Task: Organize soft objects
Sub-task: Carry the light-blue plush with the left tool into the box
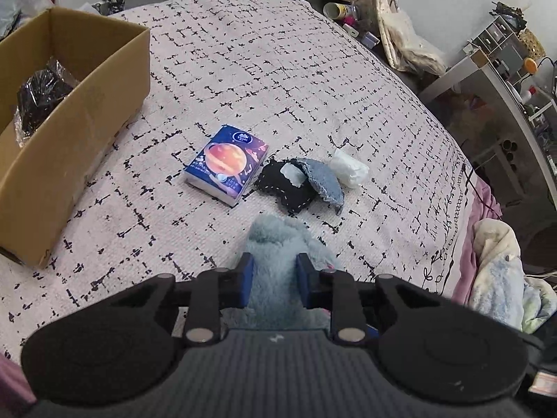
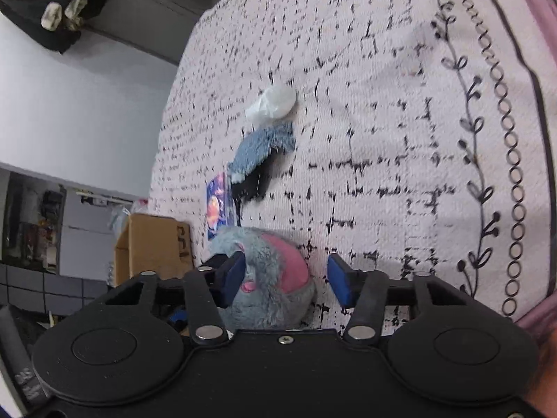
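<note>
Your left gripper (image 1: 275, 278) is clamped on the fluffy blue plush (image 1: 278, 244) above the bed's (image 1: 313, 69) near edge; your right gripper (image 2: 285, 278) gapes beside it. One wrapped bundle (image 1: 41, 94) sits boxed (image 1: 87, 132); tissue pack (image 1: 226, 163), denim patch (image 1: 299, 181), white wad (image 1: 348, 168) remain mid-bed

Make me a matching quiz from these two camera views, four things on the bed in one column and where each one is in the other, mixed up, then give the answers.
Things:
1. plush toy
2. tissue pack
3. black bundle in plastic
4. white wad

Places:
A. inside the cardboard box
B. clamped between the left tool's fingers
C. beside the blue denim scrap, on the side away from the box
D. flat on the bedspread between the box and the black cloth

Pairs: 1-B, 2-D, 3-A, 4-C
</note>
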Action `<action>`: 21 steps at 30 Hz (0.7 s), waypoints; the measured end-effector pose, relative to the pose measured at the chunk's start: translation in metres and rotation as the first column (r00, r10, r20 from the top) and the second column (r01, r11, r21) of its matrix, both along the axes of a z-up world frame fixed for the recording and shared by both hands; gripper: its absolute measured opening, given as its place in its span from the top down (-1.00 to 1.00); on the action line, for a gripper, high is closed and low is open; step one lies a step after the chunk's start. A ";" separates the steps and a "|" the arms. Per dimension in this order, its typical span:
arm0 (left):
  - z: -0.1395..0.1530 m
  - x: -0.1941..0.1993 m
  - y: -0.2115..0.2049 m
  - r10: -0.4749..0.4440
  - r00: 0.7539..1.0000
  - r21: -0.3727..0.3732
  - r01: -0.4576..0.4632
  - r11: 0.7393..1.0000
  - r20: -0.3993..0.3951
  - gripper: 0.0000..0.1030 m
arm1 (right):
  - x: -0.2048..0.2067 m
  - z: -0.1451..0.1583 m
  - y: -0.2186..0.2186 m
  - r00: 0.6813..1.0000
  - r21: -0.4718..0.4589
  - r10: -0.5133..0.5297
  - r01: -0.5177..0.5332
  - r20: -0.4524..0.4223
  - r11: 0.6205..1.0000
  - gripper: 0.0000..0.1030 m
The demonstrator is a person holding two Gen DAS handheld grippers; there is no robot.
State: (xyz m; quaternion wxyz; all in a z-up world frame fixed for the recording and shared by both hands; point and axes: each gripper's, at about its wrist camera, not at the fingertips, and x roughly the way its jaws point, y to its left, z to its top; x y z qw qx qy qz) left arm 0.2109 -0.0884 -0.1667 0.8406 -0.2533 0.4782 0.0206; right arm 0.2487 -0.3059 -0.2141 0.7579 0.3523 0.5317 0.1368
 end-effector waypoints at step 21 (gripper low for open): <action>0.000 -0.009 0.005 -0.029 0.999 -0.023 0.029 0.999 -0.013 0.57 | 0.004 -0.002 0.016 0.999 0.019 0.028 -0.028 0.018 0.999 0.49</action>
